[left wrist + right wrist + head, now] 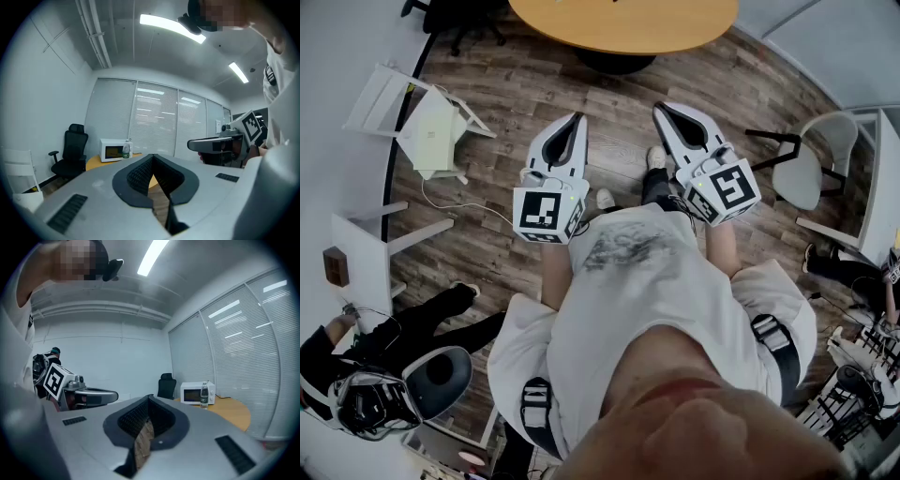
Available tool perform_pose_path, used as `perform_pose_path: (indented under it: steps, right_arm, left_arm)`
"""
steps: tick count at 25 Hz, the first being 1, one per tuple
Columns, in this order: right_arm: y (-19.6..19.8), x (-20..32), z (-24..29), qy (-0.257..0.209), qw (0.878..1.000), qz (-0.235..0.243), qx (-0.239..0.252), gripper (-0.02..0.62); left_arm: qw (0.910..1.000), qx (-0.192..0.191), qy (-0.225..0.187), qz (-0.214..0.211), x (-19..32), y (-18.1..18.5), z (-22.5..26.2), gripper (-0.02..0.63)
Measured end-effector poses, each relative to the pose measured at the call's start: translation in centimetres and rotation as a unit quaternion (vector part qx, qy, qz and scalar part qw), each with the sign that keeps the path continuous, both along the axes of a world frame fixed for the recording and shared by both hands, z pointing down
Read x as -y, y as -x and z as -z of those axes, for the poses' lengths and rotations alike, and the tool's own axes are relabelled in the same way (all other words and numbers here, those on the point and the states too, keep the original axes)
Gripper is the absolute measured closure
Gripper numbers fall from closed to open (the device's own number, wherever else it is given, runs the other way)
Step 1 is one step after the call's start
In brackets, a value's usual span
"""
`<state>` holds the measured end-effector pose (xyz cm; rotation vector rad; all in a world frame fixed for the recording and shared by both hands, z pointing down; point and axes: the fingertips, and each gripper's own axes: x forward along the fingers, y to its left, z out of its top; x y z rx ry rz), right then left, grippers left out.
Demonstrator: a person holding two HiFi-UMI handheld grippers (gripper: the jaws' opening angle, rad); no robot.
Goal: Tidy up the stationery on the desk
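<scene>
**A:** As far as I can judge, you haven't started. No stationery shows in any view, so nothing is sorted and all of the tidying is left. You're standing on the wooden floor point(506, 75) with both tools held level in front of your body.

**B:** Agreed. The only furniture you're facing is the round wooden table point(623, 23) at the far side. It carries a microwave point(112, 151) and a bottle point(126, 150) (no pens or paper that I can make out). I can't tell which desk you're meant to clear.

**A:** Now your claws. Your left gripper point(153, 156) has its jaws together, with the ribbed pads meeting at the tips. Only floor and table edge show through the slit behind them, so it holds nothing and touches nothing.

**B:** It's the same on your right gripper point(149, 398). The jaws are fully closed, with nothing pinched between the pads, and the brown strip you see there is just floor showing through. The two tools sit side by side, near each other but apart.

**A:** So you'll first need to find the stationery and get it in front of you.
</scene>
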<state>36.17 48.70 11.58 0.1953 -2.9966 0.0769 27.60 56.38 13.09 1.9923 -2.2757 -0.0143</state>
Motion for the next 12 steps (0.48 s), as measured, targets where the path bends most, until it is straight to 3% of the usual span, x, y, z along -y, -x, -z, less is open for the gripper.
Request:
perform_pose_path:
  steps: [12]
  right_arm:
    - [1.8,0.2,-0.4,0.008,0.999,-0.032,-0.007,0.531]
  left_arm:
    - [0.9993,0.000,-0.004,-0.036,1.1,1.8,0.0,0.598]
